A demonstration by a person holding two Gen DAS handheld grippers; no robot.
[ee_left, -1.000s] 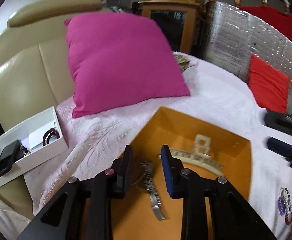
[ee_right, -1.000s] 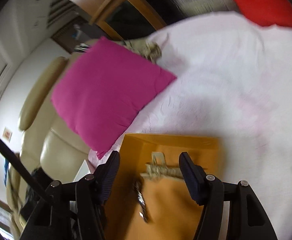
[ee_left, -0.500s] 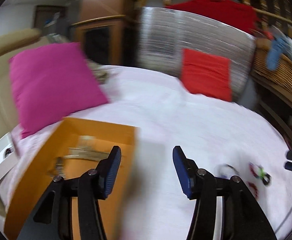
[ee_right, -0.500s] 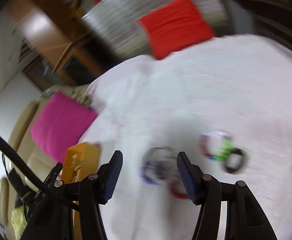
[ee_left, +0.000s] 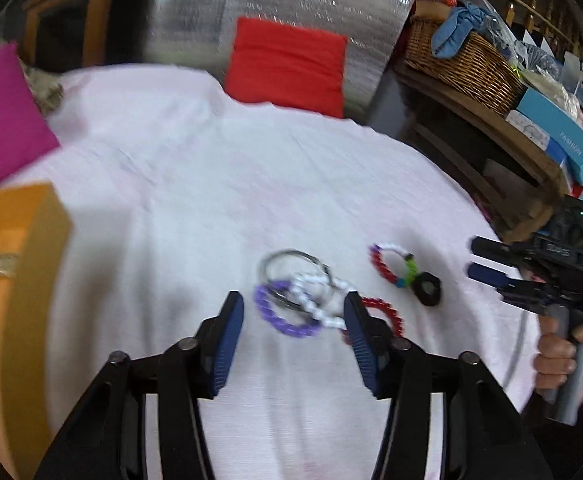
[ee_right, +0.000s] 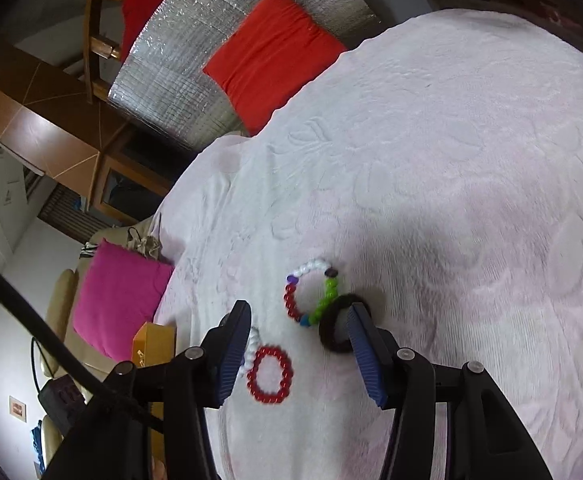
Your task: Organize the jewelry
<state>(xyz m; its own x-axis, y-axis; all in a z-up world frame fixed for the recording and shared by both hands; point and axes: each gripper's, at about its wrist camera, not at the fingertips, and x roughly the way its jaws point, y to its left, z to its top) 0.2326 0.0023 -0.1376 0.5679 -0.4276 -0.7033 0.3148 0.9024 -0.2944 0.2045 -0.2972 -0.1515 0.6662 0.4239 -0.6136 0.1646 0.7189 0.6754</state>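
Note:
Several bracelets lie on the pale pink bedspread point(ee_left: 251, 168). In the left wrist view my left gripper point(ee_left: 293, 306) hovers just short of a purple bead bracelet point(ee_left: 279, 318), a white bead bracelet point(ee_left: 315, 300) and a silver bangle point(ee_left: 291, 262); its jaws are closing with nothing pressed between them. A red bead bracelet point(ee_left: 385, 312) is half hidden by its right finger. My right gripper point(ee_right: 299, 314), also closing on nothing, hangs over a multicolour bracelet point(ee_right: 311, 296), a black hair tie point(ee_right: 331, 332) and the red bracelet point(ee_right: 269, 374). It also shows at the left view's right edge point(ee_left: 479, 260).
An orange box point(ee_left: 31, 280) with a hair clip in it stands at the left. A pink pillow point(ee_right: 115, 300) and a red pillow point(ee_left: 287, 64) lie at the back. A wicker basket point(ee_left: 463, 60) and boxes sit on a shelf at the right. A hand point(ee_left: 559, 356) holds the right gripper.
Both grippers have swung from over the orange box to the right, onto the bracelets on the bedspread. The left jaws stand wider than a second ago, the right jaws narrower.

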